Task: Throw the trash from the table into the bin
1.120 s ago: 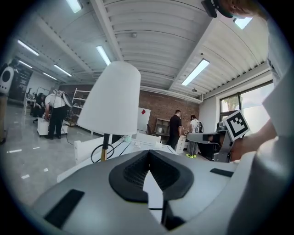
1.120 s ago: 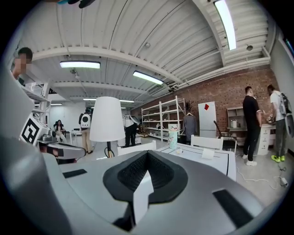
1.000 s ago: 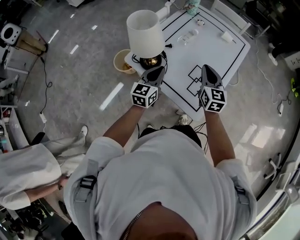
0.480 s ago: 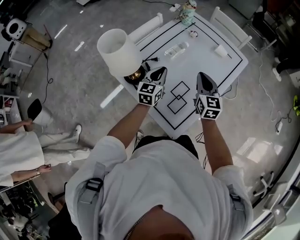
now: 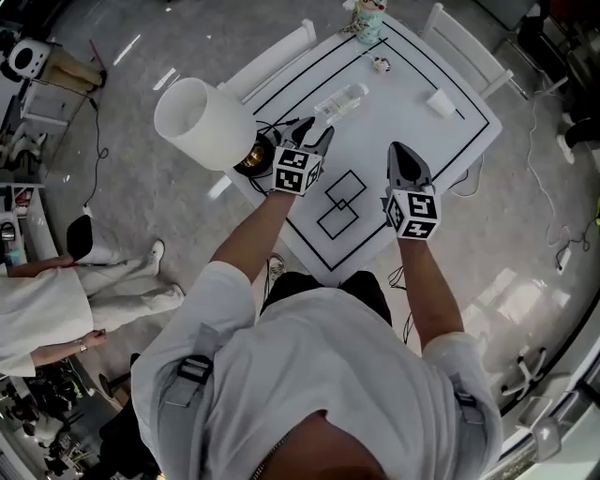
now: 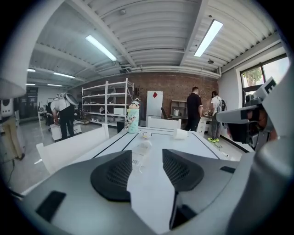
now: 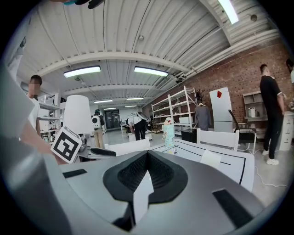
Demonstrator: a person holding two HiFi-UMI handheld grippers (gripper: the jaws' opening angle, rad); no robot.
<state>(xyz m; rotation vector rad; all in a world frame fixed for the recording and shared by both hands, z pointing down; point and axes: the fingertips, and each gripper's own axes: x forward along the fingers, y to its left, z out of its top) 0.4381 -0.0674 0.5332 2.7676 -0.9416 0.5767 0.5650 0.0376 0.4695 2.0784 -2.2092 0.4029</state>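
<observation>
A clear plastic bottle (image 5: 342,98) lies on its side on the white table (image 5: 422,141); in the left gripper view the bottle (image 6: 140,150) shows through the gap between the jaws, some way ahead. A white paper cup (image 5: 439,101) and a small scrap (image 5: 381,64) sit farther back. My left gripper (image 5: 311,139) hovers over the table's near left part. Its jaws have just been opening and nothing is between them. My right gripper (image 5: 401,157) is shut and empty above the table's near right side, with the cup (image 7: 210,158) ahead of it to the right.
A lamp with a white shade (image 5: 202,122) stands at the table's left corner, close to my left gripper. A teal figure-shaped bottle (image 5: 368,17) stands at the far edge. White chairs (image 5: 272,56) flank the table. A person (image 5: 47,300) stands on the floor at left.
Both grippers have moved forward from the near corner out over the table. The left jaws, shut before, now stand apart. The right jaws stay shut.
</observation>
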